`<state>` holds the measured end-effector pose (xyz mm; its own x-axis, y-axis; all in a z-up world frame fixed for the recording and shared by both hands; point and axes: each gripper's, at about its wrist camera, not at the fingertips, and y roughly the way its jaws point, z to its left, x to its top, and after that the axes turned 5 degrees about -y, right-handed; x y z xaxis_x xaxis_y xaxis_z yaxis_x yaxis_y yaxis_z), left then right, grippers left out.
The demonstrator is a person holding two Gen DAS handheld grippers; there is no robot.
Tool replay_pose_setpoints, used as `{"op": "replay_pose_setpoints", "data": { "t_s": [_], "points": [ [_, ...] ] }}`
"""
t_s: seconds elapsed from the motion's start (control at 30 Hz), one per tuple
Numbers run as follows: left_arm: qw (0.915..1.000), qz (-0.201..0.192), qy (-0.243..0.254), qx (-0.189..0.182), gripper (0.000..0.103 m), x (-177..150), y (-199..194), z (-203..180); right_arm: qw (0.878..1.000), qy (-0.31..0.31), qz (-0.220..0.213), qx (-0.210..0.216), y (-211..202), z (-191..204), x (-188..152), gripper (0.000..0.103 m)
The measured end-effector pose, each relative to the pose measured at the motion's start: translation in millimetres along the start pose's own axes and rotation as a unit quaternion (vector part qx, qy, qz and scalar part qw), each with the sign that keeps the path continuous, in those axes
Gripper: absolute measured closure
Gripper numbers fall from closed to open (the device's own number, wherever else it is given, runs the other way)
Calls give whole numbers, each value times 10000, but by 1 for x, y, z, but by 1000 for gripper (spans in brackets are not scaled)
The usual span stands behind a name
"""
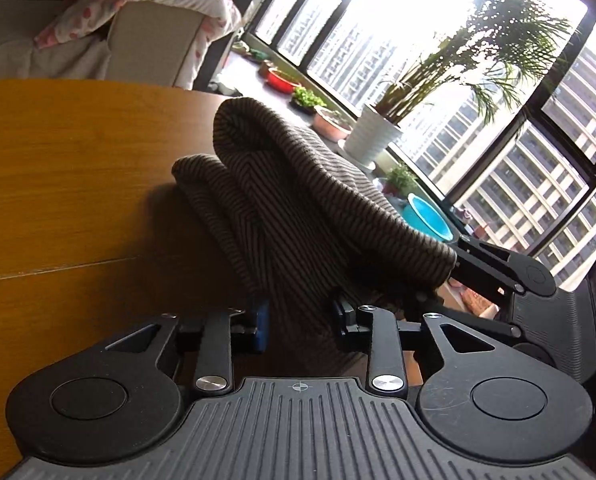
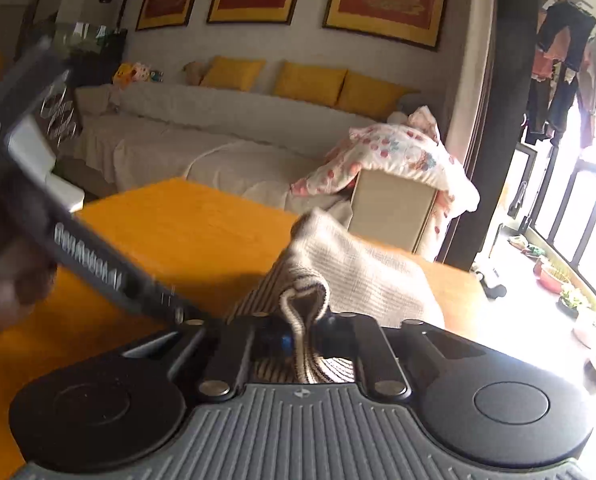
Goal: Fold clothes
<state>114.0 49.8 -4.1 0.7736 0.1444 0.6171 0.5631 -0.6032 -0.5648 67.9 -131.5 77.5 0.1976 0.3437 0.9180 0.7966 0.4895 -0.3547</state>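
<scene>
A brown and black striped knit garment (image 1: 281,184) hangs bunched above the wooden table (image 1: 77,184). My left gripper (image 1: 301,320) is shut on a thick fold of it, and the cloth fills the gap between the blue-padded fingers (image 1: 261,320). At the right of that view my right gripper (image 1: 498,272) holds the garment's other end. In the right wrist view the garment (image 2: 362,272) looks pale in the glare. My right gripper (image 2: 302,340) is shut on its ribbed edge above the table (image 2: 169,232). The left gripper's body (image 2: 81,240) crosses the left side, blurred, with a hand (image 2: 1,292) behind it.
A beige sofa with yellow cushions (image 2: 310,80) and a floral blanket (image 2: 398,156) stands beyond the table. Along the window sill sit plant pots, a white potted palm (image 1: 374,136) and a blue basin (image 1: 430,220). Clothes hang at the far right (image 2: 562,52).
</scene>
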Motion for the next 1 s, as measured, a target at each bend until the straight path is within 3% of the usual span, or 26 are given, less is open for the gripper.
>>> {"op": "replay_pose_setpoints", "data": {
  "t_s": [0.23, 0.57, 0.63, 0.73, 0.8, 0.9, 1.0],
  "points": [
    [9999, 49, -32, -116, 76, -4, 15, -3, 9990, 116, -146, 411, 15, 0, 29, 94],
    [9996, -18, 92, -284, 72, -18, 8, 1, 9937, 607, 778, 536, 42, -12, -27, 90],
    [9996, -23, 58, -292, 60, -18, -3, 6, 9957, 326, 743, 456, 39, -2, -31, 90],
    [9994, -287, -147, -118, 56, -16, -32, 21, 9959, -558, 662, 259, 38, 27, -38, 83],
    [9975, -537, -452, -88, 56, -7, -50, 32, 9893, -1285, 662, 181, 40, 53, -46, 77],
    [9944, -819, -576, -346, 56, 12, -62, 27, 9759, -2075, 679, 3, 45, 84, -58, 71],
    [9941, -808, -321, -655, 51, 32, -48, -3, 9739, -2160, 691, -94, 47, 89, -59, 70]
  ]
}}
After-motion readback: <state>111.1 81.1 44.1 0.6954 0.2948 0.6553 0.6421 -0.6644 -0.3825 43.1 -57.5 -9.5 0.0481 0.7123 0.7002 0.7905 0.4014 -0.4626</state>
